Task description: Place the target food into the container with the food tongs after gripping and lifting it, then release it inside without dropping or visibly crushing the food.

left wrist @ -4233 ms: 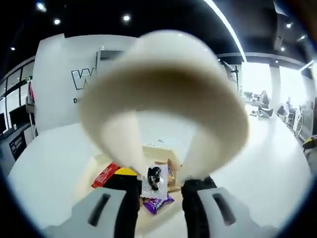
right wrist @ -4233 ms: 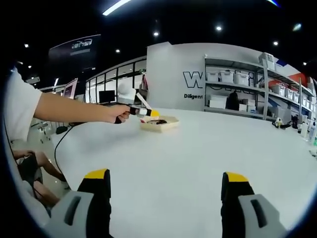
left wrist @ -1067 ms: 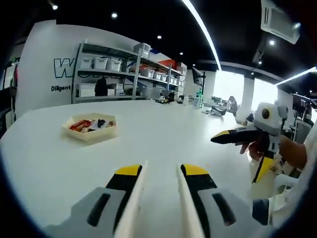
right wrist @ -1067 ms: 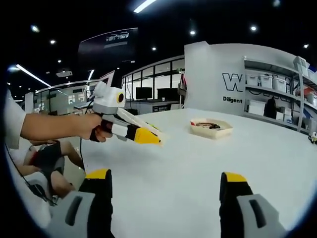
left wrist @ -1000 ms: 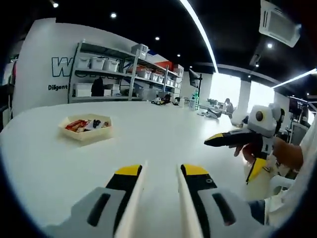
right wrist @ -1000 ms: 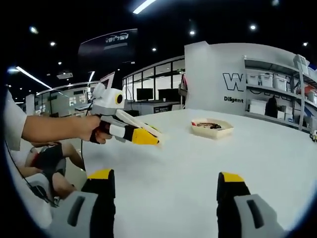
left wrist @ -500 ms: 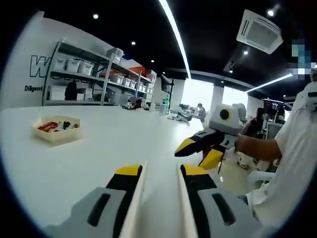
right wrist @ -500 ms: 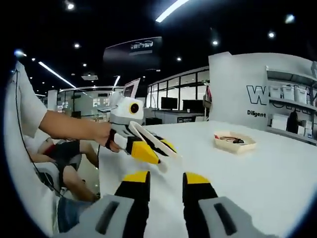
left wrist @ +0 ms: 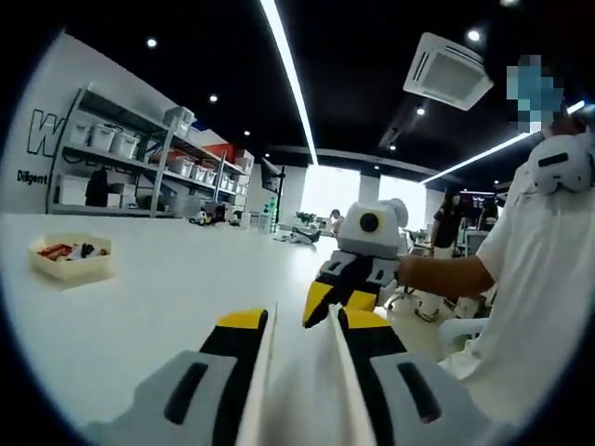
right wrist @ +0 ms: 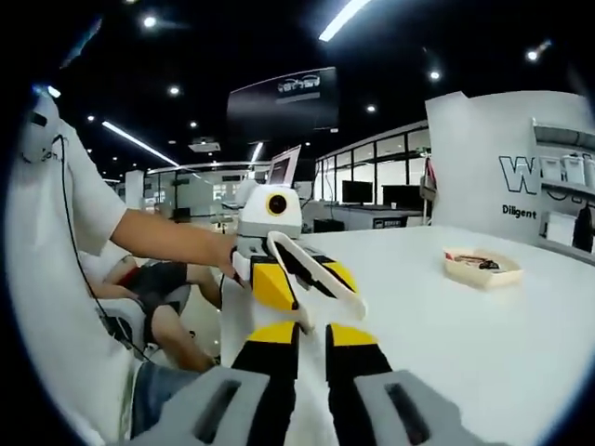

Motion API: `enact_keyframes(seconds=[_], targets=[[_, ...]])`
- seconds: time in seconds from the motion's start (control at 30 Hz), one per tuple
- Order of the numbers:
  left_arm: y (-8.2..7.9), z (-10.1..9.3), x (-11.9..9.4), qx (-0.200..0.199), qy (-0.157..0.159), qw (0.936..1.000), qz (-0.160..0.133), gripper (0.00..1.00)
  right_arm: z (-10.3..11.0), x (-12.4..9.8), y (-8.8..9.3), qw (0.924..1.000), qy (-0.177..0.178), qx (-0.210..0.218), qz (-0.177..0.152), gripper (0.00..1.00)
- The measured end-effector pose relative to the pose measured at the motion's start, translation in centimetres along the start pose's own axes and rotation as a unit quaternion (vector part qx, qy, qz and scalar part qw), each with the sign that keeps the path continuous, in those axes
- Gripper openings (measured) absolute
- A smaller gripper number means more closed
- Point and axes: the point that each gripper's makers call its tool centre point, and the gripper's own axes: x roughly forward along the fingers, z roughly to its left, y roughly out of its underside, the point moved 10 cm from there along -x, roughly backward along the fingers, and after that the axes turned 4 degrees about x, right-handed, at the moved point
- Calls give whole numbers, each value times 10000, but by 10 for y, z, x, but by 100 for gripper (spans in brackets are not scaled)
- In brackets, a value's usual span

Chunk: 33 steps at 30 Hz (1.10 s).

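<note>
Left gripper view: white tongs (left wrist: 296,381) are held between the jaws of the left gripper (left wrist: 296,325), and the right gripper (left wrist: 346,290) is seen just ahead with its jaws together. Right gripper view: the right gripper's (right wrist: 310,336) jaws are nearly closed on nothing, the left gripper (right wrist: 311,279) with the tongs (right wrist: 316,275) is seen near, and the food tray (right wrist: 482,266) is set well apart on the white table (right wrist: 465,325).

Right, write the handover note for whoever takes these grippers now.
Left gripper: shut on the food tongs, which hold nothing.
Right gripper: shut, holding nothing.
Both are near the table edge, far from the container.
Done: snacks lie in the container; I cannot tell if the target is among them.
Left: probably only confirming that.
</note>
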Motion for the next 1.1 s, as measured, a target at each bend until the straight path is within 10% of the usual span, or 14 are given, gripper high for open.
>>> enact_keyframes(seconds=[0.3, 0.67, 1.1], targets=[[-3, 4, -3, -314, 332, 9989, -38, 30, -2, -2, -6, 9989, -393, 100, -232, 0], [1, 15, -18, -231, -10, 9975, 670, 24, -12, -11, -4, 9987, -393, 186, -278, 0], [3, 21, -37, -93, -232, 9965, 795, 24, -15, -10, -4, 9980, -614, 97, -88, 0]])
